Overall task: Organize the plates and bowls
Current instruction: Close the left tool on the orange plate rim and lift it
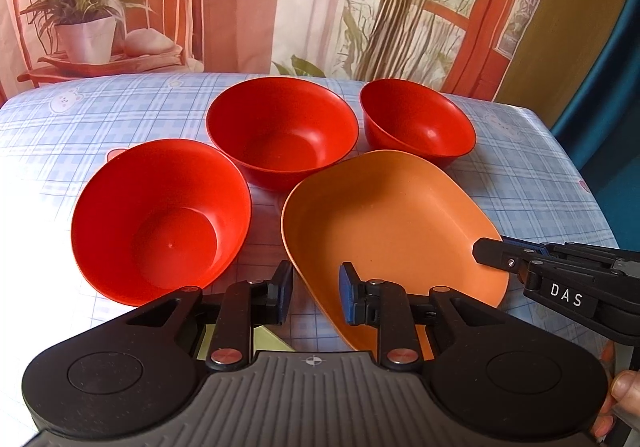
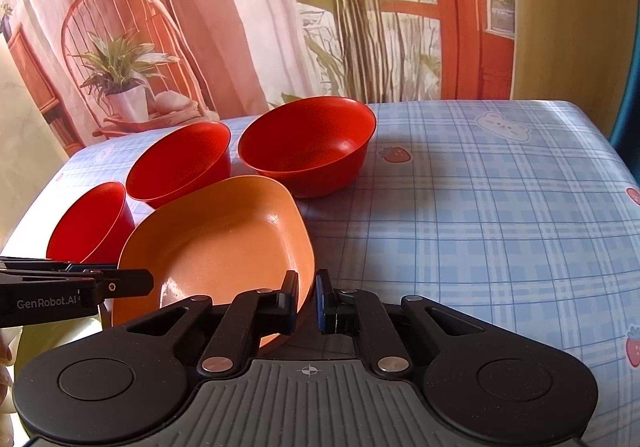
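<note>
Through my left wrist camera, my left gripper (image 1: 315,289) straddles the near left rim of the orange plate (image 1: 394,215), a matte, rounded-rectangular dish with a shallow sloped wall; one blue pad sits outside the rim, the other inside, with a gap between them, so I cannot tell whether they pinch it. Three smooth red plastic bowls stand on the checked tablecloth (image 1: 120,103): the near bowl (image 1: 160,219) just left of the plate, the middle bowl (image 1: 282,131) behind it, the far bowl (image 1: 416,123) behind the plate's right end. My right gripper (image 1: 486,251) reaches in from the right, its black tip on the plate's right rim. Through my right wrist camera, my right gripper's fingers (image 2: 290,301) are clamped tight on the plate's thin near edge, one pad inside, one outside. The plate's glossy floor catches the light. The left gripper's black arm enters from the left at the plate's opposite rim, bowls lined behind.
</note>
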